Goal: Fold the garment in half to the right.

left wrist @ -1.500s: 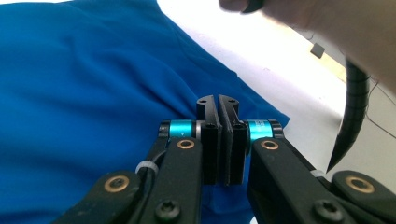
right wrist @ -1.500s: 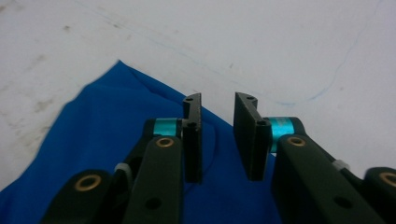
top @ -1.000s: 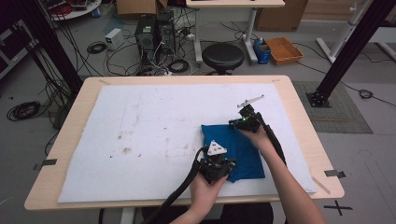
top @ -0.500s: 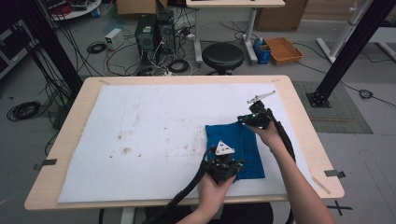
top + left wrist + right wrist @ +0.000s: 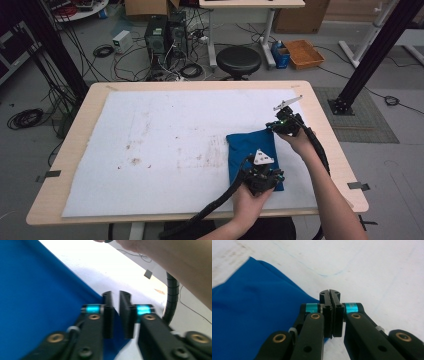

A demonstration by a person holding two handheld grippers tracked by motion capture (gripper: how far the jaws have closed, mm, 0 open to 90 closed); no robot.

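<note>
While the folded blue cloth (image 5: pixel 254 157) lies on the white mat (image 5: pixel 165 145) toward the right side of the wooden table (image 5: pixel 327 150), both hand-held grippers work at its edges. At the cloth's near edge, the left gripper (image 5: pixel 264 179) sits in the person's left hand (image 5: pixel 249 199), with its grey three-cornered plate (image 5: pixel 261 157) over the fabric. Its jaws have just been opening: in the left gripper view they stand slightly apart with a narrow gap, blue fabric lying below and beside the left gripper (image 5: pixel 115 296), and whether any cloth remains between the pads cannot be told. At the cloth's far right corner, the right gripper (image 5: pixel 281 125) is held by the right hand (image 5: pixel 300 142). In the right gripper view the right gripper (image 5: pixel 329 293) has its jaws pressed together, their tips over bare mat (image 5: pixel 374 272) just past the border of the cloth (image 5: pixel 254 305); a bit of blue shows beneath the jaws, yet a pinch on it cannot be made out. A black cable (image 5: pixel 320 150) trails back along the right forearm.
</note>
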